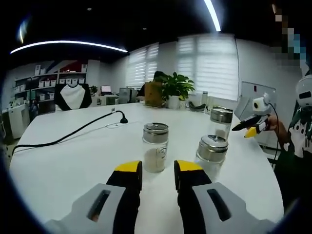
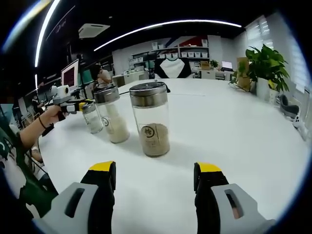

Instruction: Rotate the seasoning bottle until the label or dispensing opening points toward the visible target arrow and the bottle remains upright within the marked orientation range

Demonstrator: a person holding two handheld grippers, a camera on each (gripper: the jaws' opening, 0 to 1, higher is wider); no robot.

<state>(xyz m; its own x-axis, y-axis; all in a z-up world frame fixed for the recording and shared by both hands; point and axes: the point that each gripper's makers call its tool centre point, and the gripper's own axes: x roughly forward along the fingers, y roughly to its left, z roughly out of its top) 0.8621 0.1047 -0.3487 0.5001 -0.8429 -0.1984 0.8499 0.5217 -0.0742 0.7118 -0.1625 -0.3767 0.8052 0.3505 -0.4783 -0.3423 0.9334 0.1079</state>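
While three glass seasoning bottles stand upright in a loose row on the white tabletop [image 1: 58,165], neither gripper has taken hold of one. The left gripper [image 1: 158,171] has its jaws parted and empty, lined up on the middle bottle [image 1: 155,146] just beyond its tips, probably so that a short push forward would bracket the glass. A second bottle [image 1: 212,155] stands beside it toward the right edge, and a third [image 1: 221,121] farther off near the far right edge.

The right gripper [image 2: 157,173] is likewise spread wide with nothing between its jaws, facing the nearest bottle [image 2: 150,125], whose round label mark is turned toward this camera; that open stance suits a grasp around the body for twisting. Behind it stand the second bottle [image 2: 111,114] and a smaller-looking one [image 2: 90,116].

No target arrow or orientation marking can be made out on the table, so how much turning is needed is hard to judge; it may lie out of sight. A black cable [image 1: 68,134] runs across the left side, well apart from the bottles, and a potted plant [image 1: 174,88] sits at the far edge.
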